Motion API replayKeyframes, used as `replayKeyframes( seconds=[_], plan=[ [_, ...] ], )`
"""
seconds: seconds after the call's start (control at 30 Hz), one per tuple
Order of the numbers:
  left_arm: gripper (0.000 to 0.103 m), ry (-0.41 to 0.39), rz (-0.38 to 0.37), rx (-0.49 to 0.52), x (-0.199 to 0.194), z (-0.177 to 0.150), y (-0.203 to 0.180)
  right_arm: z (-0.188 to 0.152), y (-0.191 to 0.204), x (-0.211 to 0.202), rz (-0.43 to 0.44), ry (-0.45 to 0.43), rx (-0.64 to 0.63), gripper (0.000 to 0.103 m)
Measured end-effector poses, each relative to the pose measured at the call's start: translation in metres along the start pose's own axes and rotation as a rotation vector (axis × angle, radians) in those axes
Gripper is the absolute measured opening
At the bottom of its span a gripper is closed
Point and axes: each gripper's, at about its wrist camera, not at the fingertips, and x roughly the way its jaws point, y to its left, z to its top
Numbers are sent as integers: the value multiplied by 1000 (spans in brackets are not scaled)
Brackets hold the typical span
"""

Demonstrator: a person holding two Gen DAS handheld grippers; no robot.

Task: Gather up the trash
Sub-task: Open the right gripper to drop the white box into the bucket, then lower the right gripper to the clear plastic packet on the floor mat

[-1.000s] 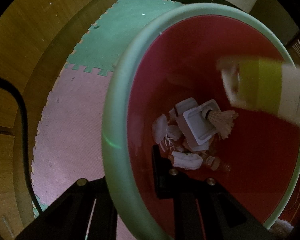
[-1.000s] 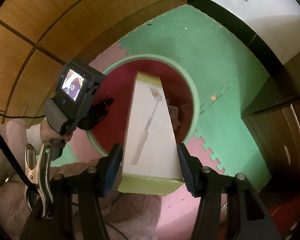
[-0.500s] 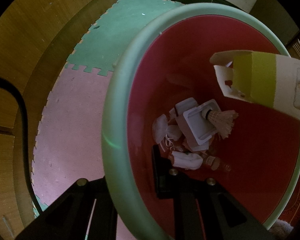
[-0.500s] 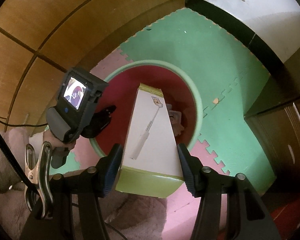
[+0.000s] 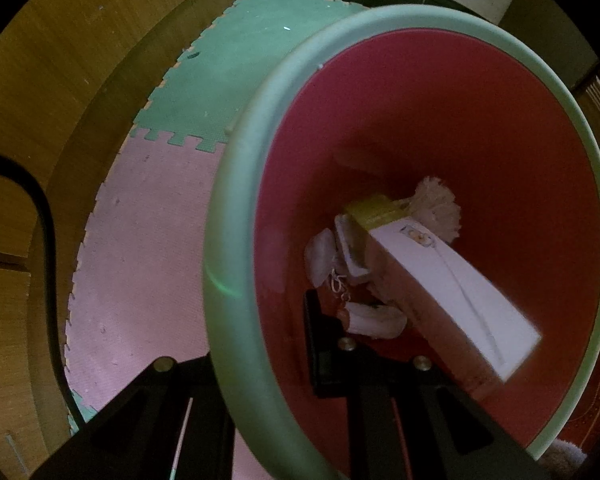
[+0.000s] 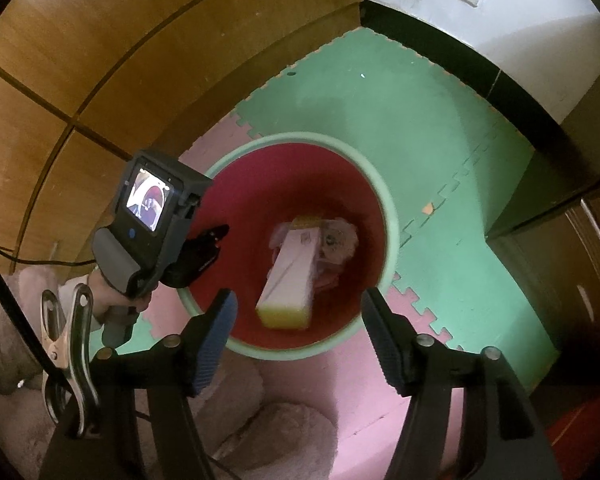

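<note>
Right gripper (image 6: 295, 336): jaws apart and opening, nothing between the blue ribbed pads (image 6: 213, 340); it hangs above the bin, pointed steeply down.

Left gripper (image 5: 267, 368): jaws closed on the near rim of the bin (image 5: 227, 264) — one finger outside the wall, one inside. In the right wrist view this unit (image 6: 151, 216) sits at the bin's 9 o'clock edge, held by a hand (image 6: 111, 296).

Bin: round, pale green rim (image 6: 388, 216), red interior, standing on the green and pink foam floor mats (image 6: 400, 120).

Task item: the long white box with yellow-green ends (image 6: 289, 276) lies inside the bin, tilted, one end down among the rubbish and the other leaning toward the wall at 6 o'clock in the right wrist view. In the left wrist view the same box (image 5: 448, 284) runs from centre toward 4 o'clock.

Other contents — a shuttlecock (image 5: 436, 208) just beside the box's lower end, crumpled white scraps (image 5: 374, 320) at the bottom.
</note>
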Motion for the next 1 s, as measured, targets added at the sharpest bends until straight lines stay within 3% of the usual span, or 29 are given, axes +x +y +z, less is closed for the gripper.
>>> replayKeyframes(
  seconds=[0.27, 0.53, 1.0],
  plan=[
    [10, 1, 2, 2, 0, 0, 0, -4, -10, -6, 25, -13, 30, 66],
    [10, 2, -1, 1, 0, 1, 0, -8, -30, -31, 42, -113, 105, 66],
    [10, 7, 2, 2, 1, -2, 0, -25, -113, -109, -131, -251, 307, 66]
  ],
)
